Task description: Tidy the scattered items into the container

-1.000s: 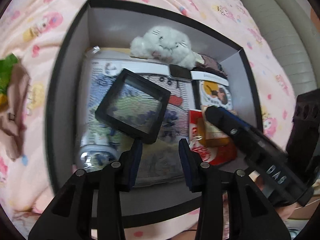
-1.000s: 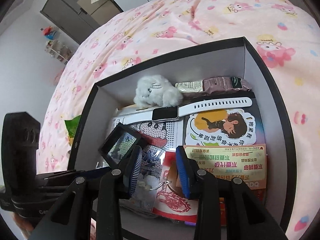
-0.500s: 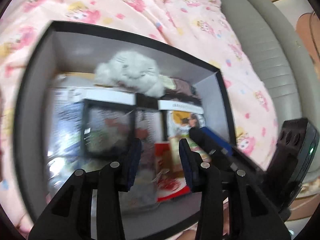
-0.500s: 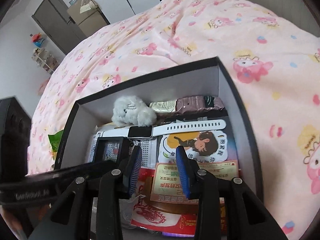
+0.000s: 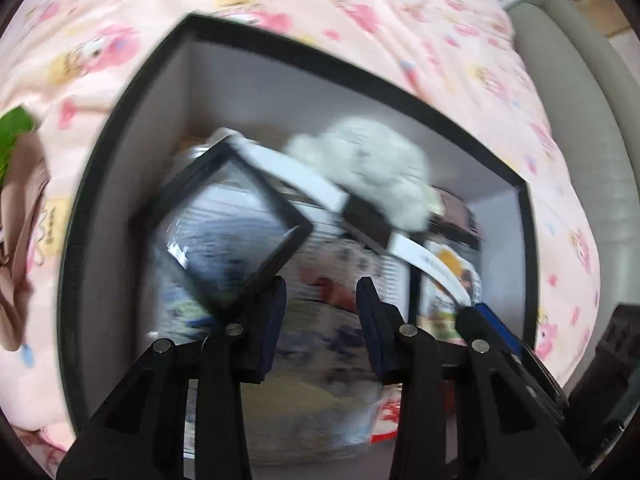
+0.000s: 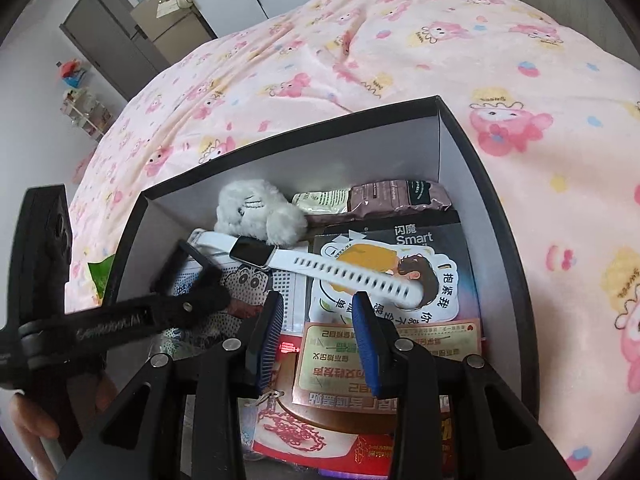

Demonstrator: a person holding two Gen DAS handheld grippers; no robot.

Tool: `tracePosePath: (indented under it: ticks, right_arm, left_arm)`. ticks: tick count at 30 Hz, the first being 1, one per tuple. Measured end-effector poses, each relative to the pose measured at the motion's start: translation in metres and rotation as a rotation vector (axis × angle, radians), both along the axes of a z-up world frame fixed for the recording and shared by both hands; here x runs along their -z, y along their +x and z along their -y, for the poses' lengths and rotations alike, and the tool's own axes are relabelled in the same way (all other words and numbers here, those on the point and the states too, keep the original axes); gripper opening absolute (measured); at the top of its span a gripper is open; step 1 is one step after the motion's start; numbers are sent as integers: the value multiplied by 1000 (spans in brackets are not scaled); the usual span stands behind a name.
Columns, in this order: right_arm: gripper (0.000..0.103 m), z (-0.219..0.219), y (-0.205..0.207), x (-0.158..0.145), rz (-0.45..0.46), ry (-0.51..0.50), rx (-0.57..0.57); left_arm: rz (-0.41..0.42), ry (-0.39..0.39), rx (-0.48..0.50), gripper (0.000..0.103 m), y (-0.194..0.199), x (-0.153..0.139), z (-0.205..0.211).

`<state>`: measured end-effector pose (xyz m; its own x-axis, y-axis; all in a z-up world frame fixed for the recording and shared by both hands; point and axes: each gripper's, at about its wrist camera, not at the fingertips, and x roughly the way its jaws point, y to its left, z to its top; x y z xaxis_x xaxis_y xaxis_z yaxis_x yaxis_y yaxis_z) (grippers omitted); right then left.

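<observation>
A black box (image 6: 496, 200) with grey inner walls lies on pink bedding. It holds a white plush toy (image 6: 256, 216), a white smartwatch (image 6: 320, 268), snack packets (image 6: 396, 196), cards and printed sheets. A black square frame (image 5: 232, 220) stands tilted near the box's left wall, its lower corner at the left fingertip (image 5: 272, 304). My left gripper (image 5: 320, 312) hangs open over the sheets, nothing between its pads. It reaches into the box from the left in the right wrist view (image 6: 180, 308). My right gripper (image 6: 318, 332) is open above the cards, near the watch strap's end.
A green packet (image 5: 12, 132) and a brown item (image 5: 20, 240) lie on the bedding left of the box. A grey padded edge (image 5: 580, 120) runs along the right. A hand (image 6: 24, 420) holds the left gripper. Cabinets (image 6: 172, 28) stand far behind the bed.
The left gripper has swung and rolled over the box, so the frame now shows tilted further left by its fingertip. In the right view the left gripper reaches deeper into the box.
</observation>
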<state>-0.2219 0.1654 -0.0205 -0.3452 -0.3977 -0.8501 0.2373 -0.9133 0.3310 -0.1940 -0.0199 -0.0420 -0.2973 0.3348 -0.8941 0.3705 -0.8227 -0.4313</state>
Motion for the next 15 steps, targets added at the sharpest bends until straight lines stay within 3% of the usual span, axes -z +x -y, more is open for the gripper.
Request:
tracePosePath:
  ticks: [3,7,9,12,15]
  right_arm:
    - [31,0,1,0,-3,4,-1]
    - [31,1,4,-1,-9,2,2]
    - [31,1,9,-7,-31,-13,4]
    - [31,2,26,-23,-96,-16,-5]
    - [31,4,48,-39,-155,-4,-33]
  left_arm:
    - [-25,115,-14,40,5,1,13]
    - [-156,136,59,43,21,-24,1]
    - [-210,101,95,43,32,-38,-8]
    - [-302,-18,153,45,53,-64,-27]
    - [-357,-76,190,45,84,-80,-22]
